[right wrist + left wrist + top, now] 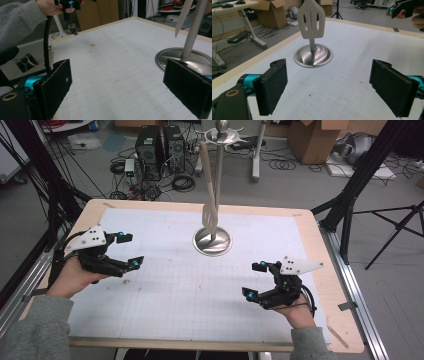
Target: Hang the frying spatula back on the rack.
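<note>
high view: spatula hangs upper centre on stand; left tool and right tool both released. likely light, stiff; grip the slim handle.

spatula cut off at top edge, rt view.

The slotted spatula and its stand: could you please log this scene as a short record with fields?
spatula: pale slotted spatula hanging head down from the top of the stand, blade just above the base, touching no gripper
stand: metal stand on a round base, at the far middle of the table
table: wooden table under a white grid mat
left gripper: left gripper open, holding nothing, near the left edge
right gripper: right gripper open, holding nothing, at the near right
</note>
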### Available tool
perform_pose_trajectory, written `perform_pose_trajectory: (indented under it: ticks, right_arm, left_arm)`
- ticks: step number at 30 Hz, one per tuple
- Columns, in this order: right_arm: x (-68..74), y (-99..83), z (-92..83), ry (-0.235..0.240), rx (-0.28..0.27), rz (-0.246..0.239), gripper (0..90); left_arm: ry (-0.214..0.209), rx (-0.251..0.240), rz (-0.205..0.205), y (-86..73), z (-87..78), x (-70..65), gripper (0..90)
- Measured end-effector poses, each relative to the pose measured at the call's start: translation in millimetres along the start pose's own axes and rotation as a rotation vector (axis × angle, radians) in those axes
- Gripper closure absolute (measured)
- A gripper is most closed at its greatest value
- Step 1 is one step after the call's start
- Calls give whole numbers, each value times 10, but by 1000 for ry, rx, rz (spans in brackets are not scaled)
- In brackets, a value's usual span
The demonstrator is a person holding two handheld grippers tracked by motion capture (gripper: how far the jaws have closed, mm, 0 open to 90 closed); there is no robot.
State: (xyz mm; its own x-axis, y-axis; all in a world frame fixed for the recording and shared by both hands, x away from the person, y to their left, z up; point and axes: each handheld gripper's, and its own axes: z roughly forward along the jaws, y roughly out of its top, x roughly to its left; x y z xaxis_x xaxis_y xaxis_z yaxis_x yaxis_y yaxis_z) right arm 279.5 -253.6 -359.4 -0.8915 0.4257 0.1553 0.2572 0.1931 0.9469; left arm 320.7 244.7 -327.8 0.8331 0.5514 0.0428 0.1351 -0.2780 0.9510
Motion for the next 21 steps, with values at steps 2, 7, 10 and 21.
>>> perform_pose_trajectory:
  ticks: [2, 7, 10, 21]
  right_arm:
    - [-5, 0, 3, -5, 0, -4, 74]
    - [-15, 0, -6, -11, -9, -2, 74]
    - [-22, 1, -19, -13, -12, 4, 74]
    - [-64, -7, 13, -18, 3, 3, 74]
  left_arm:
    - [4, -1, -9, -41, -31, 3, 150]
    - [24, 1, -31, -141, -107, -2, 150]
    - [32, -6, -32, -199, -156, -22, 150]
    - [72, 0, -45, -488, -313, -80, 149]
